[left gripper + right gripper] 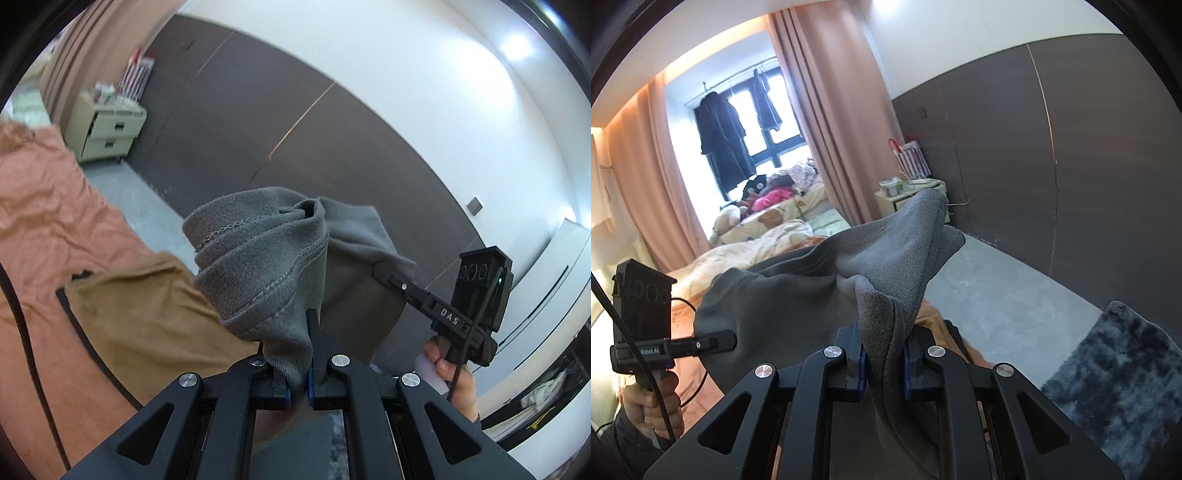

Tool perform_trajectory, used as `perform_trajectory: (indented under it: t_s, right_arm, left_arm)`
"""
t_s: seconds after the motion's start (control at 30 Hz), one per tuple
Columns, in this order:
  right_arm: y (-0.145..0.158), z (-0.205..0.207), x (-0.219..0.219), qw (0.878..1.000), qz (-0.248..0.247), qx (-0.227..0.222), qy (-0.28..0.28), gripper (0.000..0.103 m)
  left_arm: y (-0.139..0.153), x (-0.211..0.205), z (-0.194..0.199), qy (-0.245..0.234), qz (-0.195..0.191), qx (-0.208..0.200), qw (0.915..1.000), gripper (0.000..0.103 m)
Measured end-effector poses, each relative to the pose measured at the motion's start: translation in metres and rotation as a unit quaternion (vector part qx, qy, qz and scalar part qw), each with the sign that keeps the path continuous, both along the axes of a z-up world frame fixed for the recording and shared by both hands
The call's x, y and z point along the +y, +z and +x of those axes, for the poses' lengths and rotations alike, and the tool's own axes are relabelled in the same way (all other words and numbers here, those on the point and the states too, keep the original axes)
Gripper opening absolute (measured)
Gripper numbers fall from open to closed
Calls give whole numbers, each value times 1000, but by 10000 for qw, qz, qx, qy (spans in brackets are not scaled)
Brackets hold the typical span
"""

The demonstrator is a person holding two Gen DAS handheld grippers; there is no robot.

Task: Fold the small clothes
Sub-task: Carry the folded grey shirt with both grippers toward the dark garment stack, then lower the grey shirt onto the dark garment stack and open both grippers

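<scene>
A grey fleece garment (258,266) hangs in the air, stretched between both grippers. At the bottom of the left wrist view my left gripper (297,347) is shut on one bunched corner of it. The right gripper (384,272), held by a hand (452,373), is clamped on the far corner. Seen from the right wrist, the right gripper (882,350) is shut on a thick fold of the grey garment (783,306). The left gripper (728,339) pinches its edge at the left. A tan garment (147,314) lies flat on the orange bedsheet (55,206).
A cream nightstand (107,125) stands against the dark wall panel (295,147), with grey floor (997,295) beside the bed. A dark fluffy rug (1115,376) lies at the right. Pink curtains (831,110) and a pile of bedding and toys (768,206) sit by the window.
</scene>
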State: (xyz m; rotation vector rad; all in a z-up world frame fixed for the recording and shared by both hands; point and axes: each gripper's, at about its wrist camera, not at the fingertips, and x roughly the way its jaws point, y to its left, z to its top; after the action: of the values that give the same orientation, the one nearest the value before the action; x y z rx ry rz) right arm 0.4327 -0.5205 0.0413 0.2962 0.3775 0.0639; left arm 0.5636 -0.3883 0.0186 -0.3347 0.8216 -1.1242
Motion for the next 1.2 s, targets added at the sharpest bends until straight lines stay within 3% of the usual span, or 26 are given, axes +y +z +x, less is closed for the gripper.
perform_trajectory:
  t_s: [0.27, 0.53, 0.6, 0.63, 0.67, 0.7, 0.77, 0.83, 0.9, 1.0, 1.07, 1.2]
  right_arm:
    - [-33, 69, 71, 9988, -51, 495, -40, 10]
    - [-32, 117, 117, 9968, -165, 780, -73, 10]
    - [-36, 128, 131, 9941, -422, 937, -340, 13]
    - [-40, 136, 133, 9907, -464, 1152, -551, 18]
    - [-50, 145, 139, 9857, -321, 1451, -799, 20]
    - [-57, 143, 140, 9839, -153, 1492, -971, 20]
    - [-71, 128, 161, 9826, -38, 1394, -1230, 20]
    - [-87, 121, 188, 9861, -155, 1346, -960, 20]
    - [-117, 129, 216, 9787, -424, 1808, -871, 20]
    - [-164, 149, 237, 9575, -633, 2673, -880, 20]
    - [-171, 148, 248, 9559, -810, 2663, -939, 19]
    - [-172, 141, 275, 9572, -1000, 2555, -925, 19]
  left_arm:
    - [-50, 3, 63, 283, 398, 116, 9987, 5]
    - [-96, 20, 117, 728, 484, 353, 9955, 5]
    - [-112, 23, 130, 967, 754, 321, 9919, 6]
    - [-129, 24, 141, 1094, 1040, 416, 9877, 11]
    - [-145, 26, 150, 1211, 1275, 618, 9825, 24]
    - [-156, 31, 155, 1337, 1435, 758, 9777, 29]
    - [-178, 50, 160, 1592, 1461, 979, 9715, 31]
    - [-191, 65, 162, 1692, 1494, 1029, 9687, 43]
    - [-202, 74, 161, 1758, 1620, 1066, 9651, 43]
    - [-209, 77, 156, 1646, 1628, 1113, 9664, 43]
    - [-209, 73, 155, 1599, 1754, 962, 9666, 43]
    - [-206, 76, 161, 1701, 1594, 897, 9683, 43]
